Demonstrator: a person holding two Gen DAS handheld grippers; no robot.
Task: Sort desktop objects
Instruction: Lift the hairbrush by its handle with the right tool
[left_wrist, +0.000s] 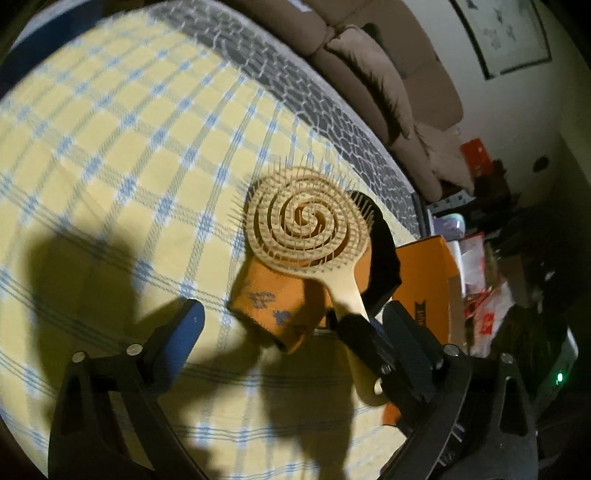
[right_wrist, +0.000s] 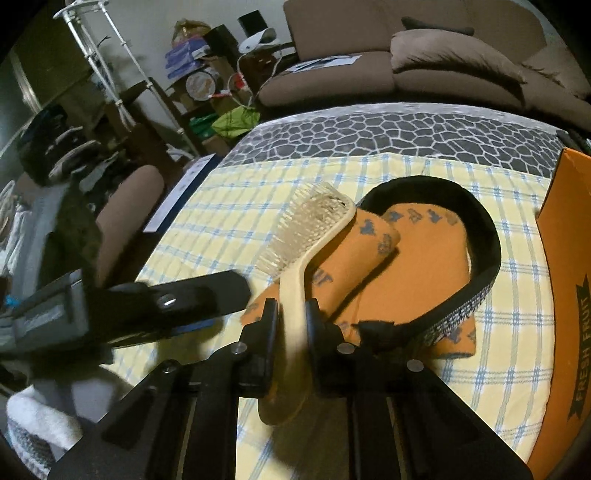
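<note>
Right gripper clamps a hairbrush over a checked tabletop

A yellow-and-blue checked cloth (left_wrist: 110, 155) covers the tabletop, with an orange cardboard box (right_wrist: 569, 266) at its edge. Orange patterned socks (right_wrist: 421, 258) lie on the cloth, ringed by a black headband (right_wrist: 487, 236). The cream hairbrush (right_wrist: 295, 280) rests tilted on the socks, its handle pinched between the closed jaws of the right gripper (right_wrist: 291, 314). The left gripper (left_wrist: 291, 314) hangs just beside it, jaws spread wide, holding nothing.

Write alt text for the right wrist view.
The right gripper is shut on the handle of a cream hairbrush, above orange socks and a black headband on a checked cloth. An orange box stands at right.
</note>
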